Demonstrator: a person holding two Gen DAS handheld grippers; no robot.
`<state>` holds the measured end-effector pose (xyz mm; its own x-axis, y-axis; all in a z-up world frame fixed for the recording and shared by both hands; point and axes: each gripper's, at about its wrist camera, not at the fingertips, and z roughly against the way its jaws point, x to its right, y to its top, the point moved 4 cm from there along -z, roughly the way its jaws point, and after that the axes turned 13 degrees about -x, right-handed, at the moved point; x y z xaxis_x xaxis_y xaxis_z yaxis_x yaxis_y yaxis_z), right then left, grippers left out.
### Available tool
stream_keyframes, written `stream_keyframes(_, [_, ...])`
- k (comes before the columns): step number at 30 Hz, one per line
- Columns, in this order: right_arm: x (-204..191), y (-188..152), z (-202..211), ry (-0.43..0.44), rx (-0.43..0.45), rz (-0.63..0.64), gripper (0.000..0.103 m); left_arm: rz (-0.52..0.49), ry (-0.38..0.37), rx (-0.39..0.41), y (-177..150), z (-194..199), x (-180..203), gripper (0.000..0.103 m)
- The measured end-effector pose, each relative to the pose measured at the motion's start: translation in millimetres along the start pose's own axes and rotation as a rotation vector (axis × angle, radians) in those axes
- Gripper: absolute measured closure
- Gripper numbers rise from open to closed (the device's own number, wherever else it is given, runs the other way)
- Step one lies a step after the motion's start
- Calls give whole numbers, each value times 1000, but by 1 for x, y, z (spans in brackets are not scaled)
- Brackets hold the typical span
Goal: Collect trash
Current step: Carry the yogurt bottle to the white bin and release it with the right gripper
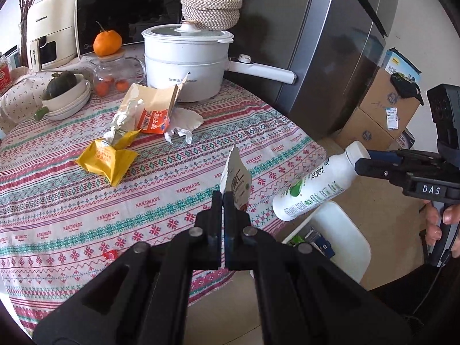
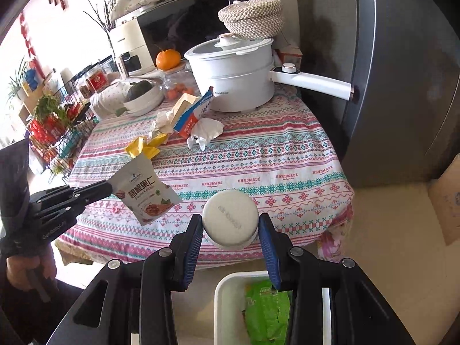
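above the table's (image 2: 287,155) near edge, my left gripper (image 1: 222,194) pinches a pecan pouch (image 1: 237,176) by its corner; my right gripper (image 2: 230,224) clamps a white bottle (image 2: 230,220) over the bin (image 2: 227,302) beside the table.

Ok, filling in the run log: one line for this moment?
left gripper: shut on nut pouch | right gripper: shut on white bottle | bin: below bottle | table: wrappers left

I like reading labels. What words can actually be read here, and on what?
"HANDMADE": tablecloth.
"Pecan Kernels": white pouch in the left hand-held gripper.
"DAS": right hand-held gripper.
"CHANGHONG": cream appliance.
Bottle, pot, orange carton, yellow wrapper: print unreadable.
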<state>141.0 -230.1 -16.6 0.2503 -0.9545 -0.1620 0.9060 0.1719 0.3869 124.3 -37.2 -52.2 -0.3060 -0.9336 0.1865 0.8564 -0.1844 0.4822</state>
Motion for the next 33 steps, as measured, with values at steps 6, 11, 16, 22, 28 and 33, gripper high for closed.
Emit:
stream_keyframes(6, [16,-27,17,-25,18,-2,63,-68,-54,-36,-12,-7,27,102])
stream_keyframes(11, [38,-55,29,-30,15,-29,63,-131,-95,-87,-22,-19,57,102])
stream_keyframes(16, [62,-83,24,-26,-39,-48,63,-186,-115,-132,-30,-34,83,102])
stream_keyframes(22, [90,-117,2,-48,-140,-89,63,-237,-170,-217,-41,-55,117,102])
stream_keyframes(28, [108,-138,-7,-61,-179,-120,63,-303,-188,-315,-61,-83,153,102])
stream_keyframes(33, [110,-141,-4,-62,-181,-122,63,-314,-154,-370,-69,-102,157,94])
